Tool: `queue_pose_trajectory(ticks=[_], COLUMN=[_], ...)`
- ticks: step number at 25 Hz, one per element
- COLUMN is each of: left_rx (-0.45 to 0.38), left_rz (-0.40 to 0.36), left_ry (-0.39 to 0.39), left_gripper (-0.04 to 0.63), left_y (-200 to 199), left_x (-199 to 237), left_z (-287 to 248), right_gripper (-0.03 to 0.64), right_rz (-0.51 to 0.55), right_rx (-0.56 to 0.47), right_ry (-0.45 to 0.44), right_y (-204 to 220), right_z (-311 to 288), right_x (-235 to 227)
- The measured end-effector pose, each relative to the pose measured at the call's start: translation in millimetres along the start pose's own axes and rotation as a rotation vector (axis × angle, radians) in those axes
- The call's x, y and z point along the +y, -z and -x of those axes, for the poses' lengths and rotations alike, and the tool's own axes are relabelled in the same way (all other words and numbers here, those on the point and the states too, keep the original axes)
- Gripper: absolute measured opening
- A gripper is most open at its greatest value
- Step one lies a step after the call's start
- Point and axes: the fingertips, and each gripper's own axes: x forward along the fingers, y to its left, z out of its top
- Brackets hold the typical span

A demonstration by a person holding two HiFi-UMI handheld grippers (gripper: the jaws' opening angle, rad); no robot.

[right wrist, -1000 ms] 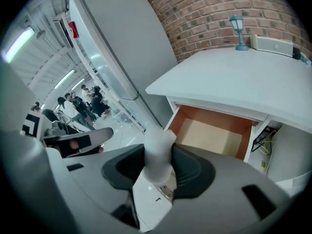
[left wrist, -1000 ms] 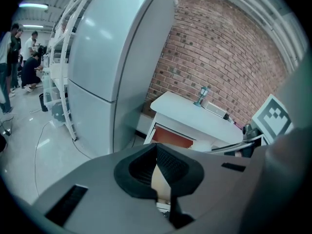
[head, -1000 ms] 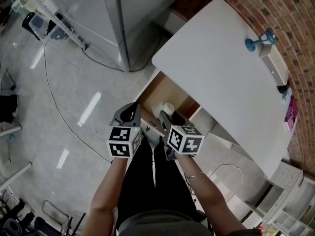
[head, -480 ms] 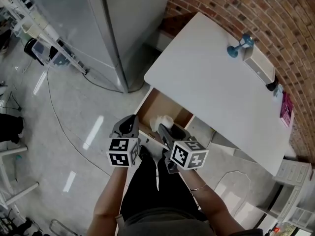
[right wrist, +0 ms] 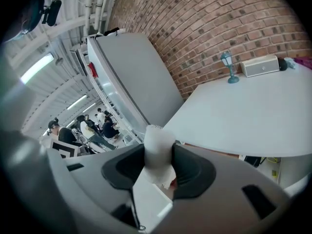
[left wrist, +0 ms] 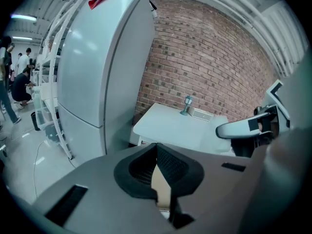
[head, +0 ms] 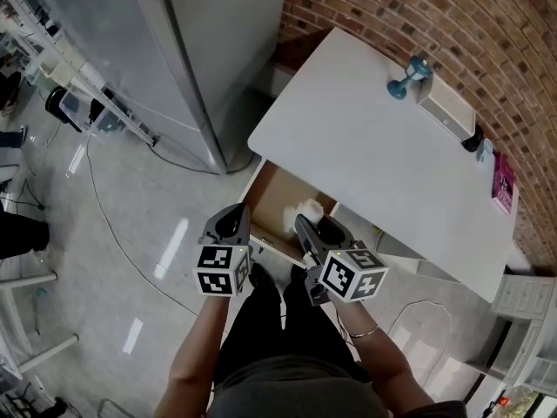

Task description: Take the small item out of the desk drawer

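Observation:
A small white soft item [head: 310, 207] [right wrist: 157, 147] is pinched between the jaws of my right gripper [head: 306, 220] [right wrist: 158, 152], which is shut on it. In the head view it hovers over the open wooden drawer [head: 271, 192] under the white desk [head: 383, 159], near the drawer's right part. My left gripper [head: 234, 222] [left wrist: 156, 150] hangs just left of the drawer's front, its jaws closed together with nothing between them. The drawer's brown inside shows behind the left jaws.
On the desk's far edge stand a blue figurine [head: 408, 75], a white box [head: 446, 110], a dark object [head: 471, 138] and a pink book [head: 501, 184]. A tall grey cabinet [head: 213, 50] stands left of the desk. A brick wall [head: 435, 16] lies behind, and cables [head: 104, 225] on the floor.
The head view has swung toward the desk. My right gripper, still holding the white item, has shifted slightly right over the drawer. The left gripper has hardly moved.

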Motion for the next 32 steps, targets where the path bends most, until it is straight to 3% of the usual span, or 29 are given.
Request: queue_pose_trajectory(ticks=[16,32], left_rx=[-0.053,-0.075], left_rz=[-0.05,-0.065], left_ry=[0.014,-0.006], left_gripper=[0.021,0.021], left_y=[-27,-34], left_x=[-36,-54], left_z=[9,16], right_gripper=[0.172,0.169], right_rz=[-0.041,-0.06], right_rx=[-0.163,-0.195], right_ry=[-0.011,-0.007], right_y=[-54,-63], right_z=[45,68], right_x=[-26,-46])
